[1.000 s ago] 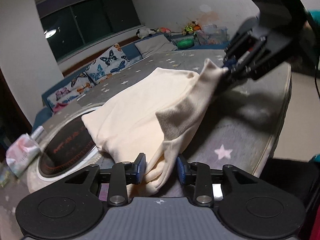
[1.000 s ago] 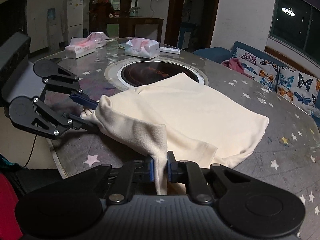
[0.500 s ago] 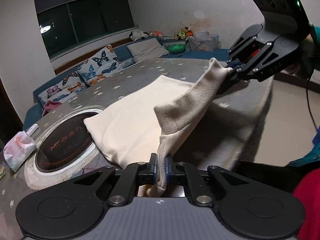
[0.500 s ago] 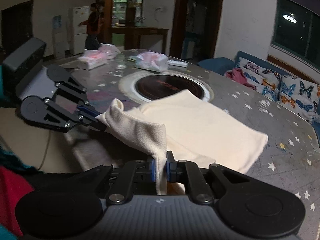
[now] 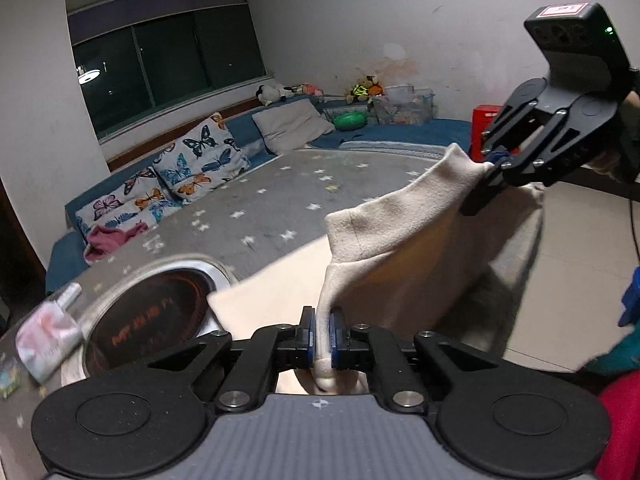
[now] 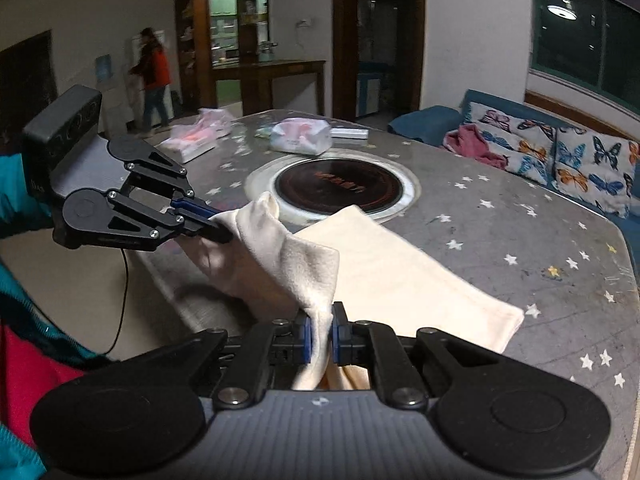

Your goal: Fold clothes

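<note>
A cream fleece garment (image 6: 404, 280) lies partly on the grey star-patterned table (image 6: 520, 216), its near edge lifted. My left gripper (image 5: 322, 338) is shut on one end of that edge; it also shows in the right wrist view (image 6: 218, 226). My right gripper (image 6: 321, 336) is shut on the other end; it also shows in the left wrist view (image 5: 486, 168). The held edge (image 5: 384, 224) hangs stretched between both grippers above the table's near rim. The rest of the garment stays flat on the table.
A round black hotplate (image 6: 338, 186) is set in the table's middle. Tissue packs (image 6: 300, 136) lie beyond it. A blue sofa with butterfly cushions (image 6: 560, 156) borders the far side. A person (image 6: 150, 80) stands in the back doorway.
My left gripper closed on the garment's edge. Both grippers have lifted the edge higher and pulled it back past the table's near rim.
</note>
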Tool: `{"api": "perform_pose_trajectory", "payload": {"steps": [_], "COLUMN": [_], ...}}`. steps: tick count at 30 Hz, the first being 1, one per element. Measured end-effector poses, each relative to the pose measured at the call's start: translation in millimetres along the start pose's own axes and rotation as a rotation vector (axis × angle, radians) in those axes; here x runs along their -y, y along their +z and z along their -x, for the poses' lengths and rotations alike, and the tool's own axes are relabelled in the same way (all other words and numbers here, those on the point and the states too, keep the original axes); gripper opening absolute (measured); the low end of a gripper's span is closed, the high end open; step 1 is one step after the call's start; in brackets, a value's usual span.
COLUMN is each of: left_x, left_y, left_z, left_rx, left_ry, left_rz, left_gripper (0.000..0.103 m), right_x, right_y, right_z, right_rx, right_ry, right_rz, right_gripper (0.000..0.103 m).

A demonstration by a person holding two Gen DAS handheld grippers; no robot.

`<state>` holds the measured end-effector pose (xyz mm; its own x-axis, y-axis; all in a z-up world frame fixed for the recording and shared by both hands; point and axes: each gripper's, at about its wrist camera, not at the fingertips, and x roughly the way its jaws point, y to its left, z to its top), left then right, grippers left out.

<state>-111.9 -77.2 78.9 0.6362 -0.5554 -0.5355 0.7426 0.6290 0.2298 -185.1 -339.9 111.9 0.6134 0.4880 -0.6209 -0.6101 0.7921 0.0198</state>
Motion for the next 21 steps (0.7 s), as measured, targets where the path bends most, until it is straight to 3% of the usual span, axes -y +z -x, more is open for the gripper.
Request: {"api": "perform_pose_trajectory", "payload": {"steps": [11,16,21], "left_x": [-49.6,-64.6,-79.8], "left_y": [33.2,32.6,26.1], "left_z": [-110.6,-163.4,-187.9], "left_rx": [-0.029,-0.076,-0.102], "left_ry": [0.069,0.130,0.204], "left_rz": [-0.012,0.055,0.169], "left_gripper": [0.006,0.008,0.012], "right_x": [75.0,105.2,128.4], "right_y": [41.5,38.8,19.8], "right_z": [-62.3,-107.9,-141.7], "right_rx": [-0.034,-0.033,-0.002], "right_ry": [-0.079,-0.151,-0.237], "right_rz": [-0.052,-0.123,-0.267], "right_gripper": [0.008,0.009,0.013]}}
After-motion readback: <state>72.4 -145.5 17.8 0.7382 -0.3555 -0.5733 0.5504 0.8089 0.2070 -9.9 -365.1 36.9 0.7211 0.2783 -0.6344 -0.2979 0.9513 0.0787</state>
